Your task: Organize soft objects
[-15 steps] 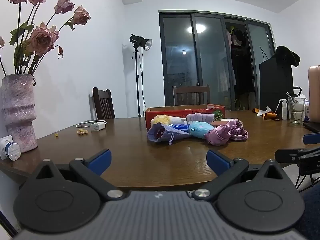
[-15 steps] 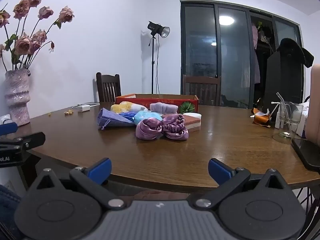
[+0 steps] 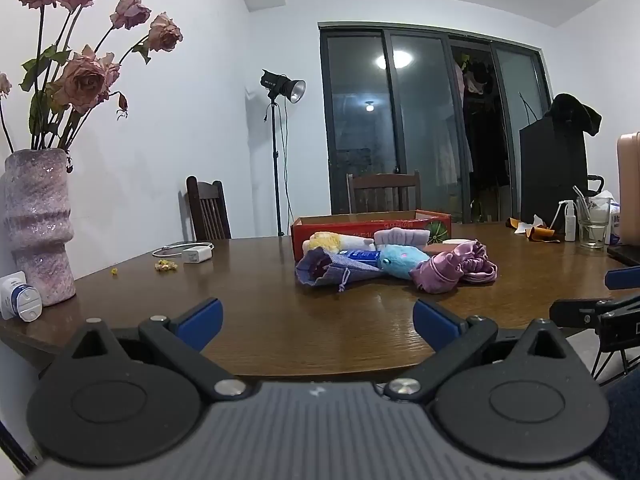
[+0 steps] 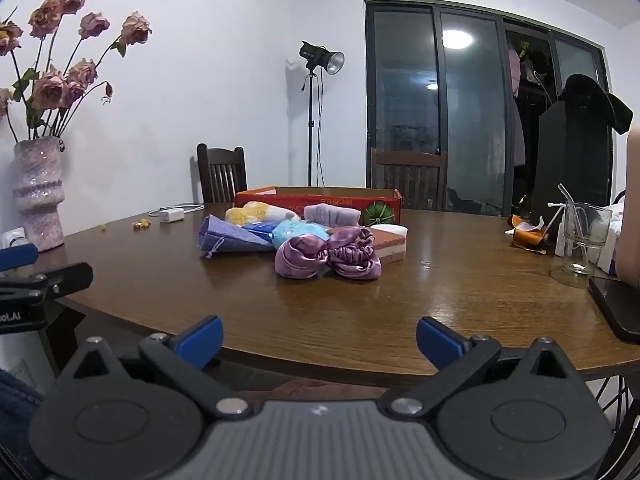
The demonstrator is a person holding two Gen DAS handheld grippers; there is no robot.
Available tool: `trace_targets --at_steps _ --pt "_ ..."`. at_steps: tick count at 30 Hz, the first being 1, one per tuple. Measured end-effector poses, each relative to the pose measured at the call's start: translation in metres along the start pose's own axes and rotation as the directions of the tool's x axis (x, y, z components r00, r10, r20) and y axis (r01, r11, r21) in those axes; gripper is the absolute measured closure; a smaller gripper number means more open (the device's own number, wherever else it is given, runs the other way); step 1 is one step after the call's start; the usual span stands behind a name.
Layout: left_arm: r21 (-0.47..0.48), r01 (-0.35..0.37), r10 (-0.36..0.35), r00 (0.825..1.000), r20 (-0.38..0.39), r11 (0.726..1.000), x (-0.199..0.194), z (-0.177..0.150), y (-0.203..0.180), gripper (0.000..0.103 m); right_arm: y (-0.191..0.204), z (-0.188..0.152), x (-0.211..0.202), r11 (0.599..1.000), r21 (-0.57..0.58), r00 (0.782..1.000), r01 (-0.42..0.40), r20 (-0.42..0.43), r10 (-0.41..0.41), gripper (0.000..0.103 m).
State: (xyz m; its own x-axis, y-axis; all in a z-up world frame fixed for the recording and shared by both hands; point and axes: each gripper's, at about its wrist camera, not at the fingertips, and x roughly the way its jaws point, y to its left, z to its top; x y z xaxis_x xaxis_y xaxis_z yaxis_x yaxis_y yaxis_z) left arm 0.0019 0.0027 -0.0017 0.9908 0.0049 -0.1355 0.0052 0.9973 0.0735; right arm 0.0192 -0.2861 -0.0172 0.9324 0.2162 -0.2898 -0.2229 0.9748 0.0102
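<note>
Left wrist view: left gripper [image 3: 318,316] wide open at the near table edge, nothing between the blue pads.

Brown wooden table [image 3: 248,300] ahead. Soft pile sits mid-table, well apart from the gripper: lavender drawstring pouch [image 3: 328,270] at left, blue plush [image 3: 402,260] in the middle, purple satin scrunchie bundle [image 3: 454,270] at right, yellow-white plush [image 3: 334,241] and a lilac ribbed cloth [image 3: 402,236] behind them. Red cardboard box [image 3: 368,224] just beyond the pile. Pink vase [image 3: 38,228] with dried roses near left. White charger [image 3: 196,254] far left. Glass [image 3: 593,222] far right. Right gripper [image 3: 600,308] pokes in at the right edge, jaw state not readable from here.
</note>
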Motion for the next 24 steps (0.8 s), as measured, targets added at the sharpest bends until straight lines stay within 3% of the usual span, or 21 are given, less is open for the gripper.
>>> trace_targets --at_steps 24 --pt "0.013 0.004 -0.004 1.000 0.007 1.000 -0.0025 0.0008 -0.0049 0.000 0.0035 -0.0005 -0.0005 1.000 -0.009 1.000 -0.004 -0.001 0.004 0.000"
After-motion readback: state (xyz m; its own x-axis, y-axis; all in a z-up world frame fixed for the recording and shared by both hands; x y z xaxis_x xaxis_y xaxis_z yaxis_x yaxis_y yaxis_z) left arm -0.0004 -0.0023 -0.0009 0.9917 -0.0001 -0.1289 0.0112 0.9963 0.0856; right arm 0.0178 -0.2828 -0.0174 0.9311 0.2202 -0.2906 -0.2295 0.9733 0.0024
